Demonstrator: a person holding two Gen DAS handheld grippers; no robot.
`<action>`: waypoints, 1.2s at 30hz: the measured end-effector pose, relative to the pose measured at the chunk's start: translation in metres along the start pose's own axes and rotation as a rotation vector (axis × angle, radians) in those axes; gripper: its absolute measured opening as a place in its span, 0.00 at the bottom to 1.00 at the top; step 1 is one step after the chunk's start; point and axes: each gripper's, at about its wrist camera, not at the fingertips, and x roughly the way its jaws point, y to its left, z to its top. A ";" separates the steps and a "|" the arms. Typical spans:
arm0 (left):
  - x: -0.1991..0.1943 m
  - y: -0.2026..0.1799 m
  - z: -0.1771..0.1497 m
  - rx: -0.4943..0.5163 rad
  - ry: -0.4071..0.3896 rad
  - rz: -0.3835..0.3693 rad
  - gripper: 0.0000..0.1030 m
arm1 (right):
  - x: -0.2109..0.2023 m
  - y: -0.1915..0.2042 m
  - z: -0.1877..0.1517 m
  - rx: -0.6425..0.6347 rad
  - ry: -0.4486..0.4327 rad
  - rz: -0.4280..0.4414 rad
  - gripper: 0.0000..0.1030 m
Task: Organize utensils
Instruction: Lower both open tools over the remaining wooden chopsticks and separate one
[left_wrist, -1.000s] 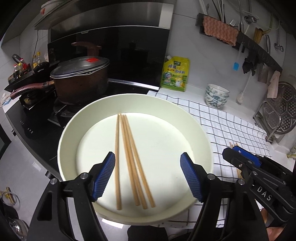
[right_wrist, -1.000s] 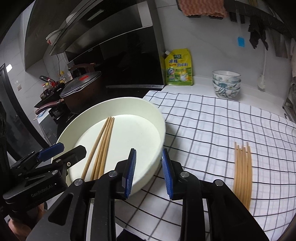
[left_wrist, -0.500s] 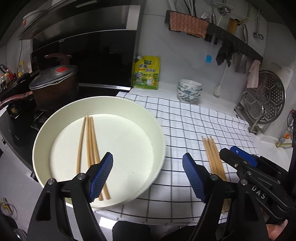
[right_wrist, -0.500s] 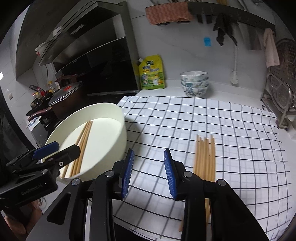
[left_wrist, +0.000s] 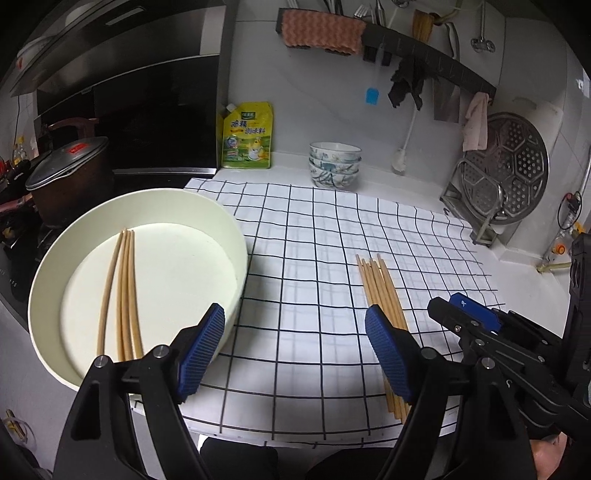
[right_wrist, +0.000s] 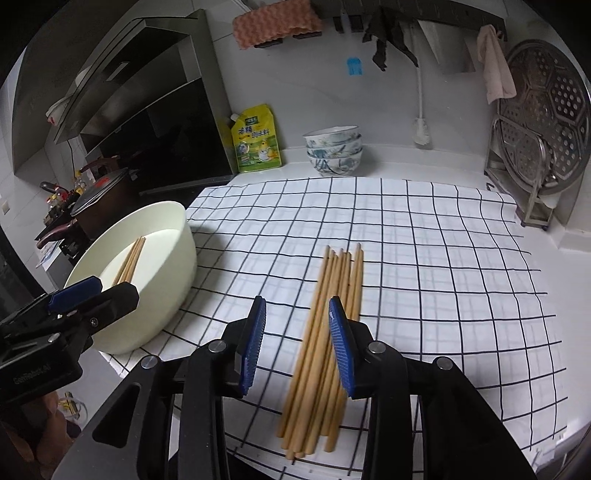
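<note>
A bundle of loose chopsticks (right_wrist: 328, 328) lies on the checked cloth (right_wrist: 424, 240), running from near to far, a little right of the middle. A few more chopsticks (left_wrist: 120, 291) lie side by side in the cream basin (left_wrist: 236, 236) at the cloth's left edge. My right claw (right_wrist: 297, 347) hangs over the near part of the bundle with its blue pads partly spread and gripping nothing; whether the pads touch the sticks below I can't quite tell, since the near ends blur. My left claw (left_wrist: 293, 354) is spread wide and holds nothing, sitting over bare cloth between the basin and the bundle. Far back against the wall stand a stack of patterned bowls (right_wrist: 334, 149) and a yellow pouch (right_wrist: 256, 140). A lidded pot (left_wrist: 70, 173) sits on the stove at far left.
</note>
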 end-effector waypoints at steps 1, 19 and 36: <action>0.003 -0.003 -0.001 0.003 0.006 -0.001 0.75 | 0.000 -0.003 -0.002 0.004 0.002 -0.001 0.33; 0.055 -0.037 -0.025 0.036 0.114 0.023 0.79 | 0.041 -0.054 -0.030 0.057 0.123 -0.047 0.38; 0.080 -0.033 -0.033 0.018 0.161 0.029 0.81 | 0.072 -0.045 -0.036 -0.041 0.204 -0.128 0.38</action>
